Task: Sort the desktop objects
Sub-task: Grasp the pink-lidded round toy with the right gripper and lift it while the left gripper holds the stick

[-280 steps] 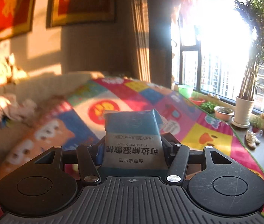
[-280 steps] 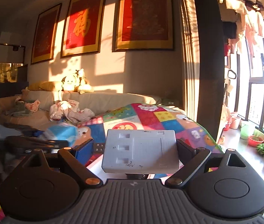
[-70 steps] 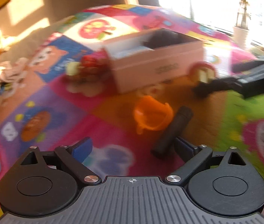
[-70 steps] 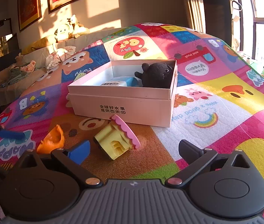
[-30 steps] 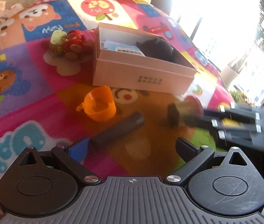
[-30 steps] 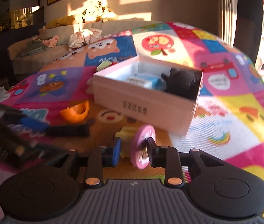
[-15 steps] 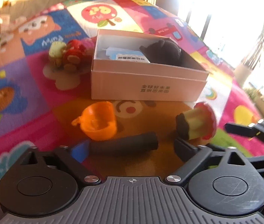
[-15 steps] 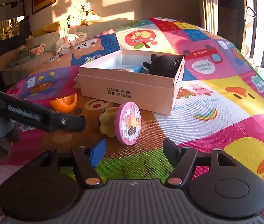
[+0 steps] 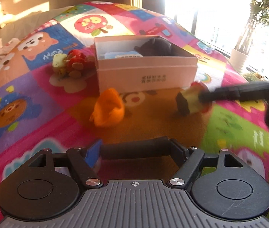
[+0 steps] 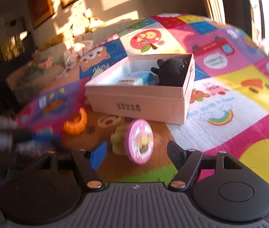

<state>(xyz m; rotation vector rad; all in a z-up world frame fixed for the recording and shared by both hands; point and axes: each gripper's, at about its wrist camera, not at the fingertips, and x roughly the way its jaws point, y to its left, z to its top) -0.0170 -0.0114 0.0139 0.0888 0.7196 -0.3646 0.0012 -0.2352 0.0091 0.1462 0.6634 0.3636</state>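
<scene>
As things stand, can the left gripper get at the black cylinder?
Probably yes: the black cylinder lies crosswise between the left gripper's closing jaws, with nothing in the way.

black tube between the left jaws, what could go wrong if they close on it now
The black tube lies crosswise between the left gripper fingers, whose jaws have just been closing, so it spans end to end and may pivot or squirt out. The right gripper, just opened, sits around the pink-topped toy, which looks round enough to roll.

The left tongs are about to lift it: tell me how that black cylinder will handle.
The black cylinder looks round and smooth, so it may roll on the play mat if nudged. It lies lengthwise between the left tongs, so an end-to-end grip could slip. It seems rigid.
</scene>
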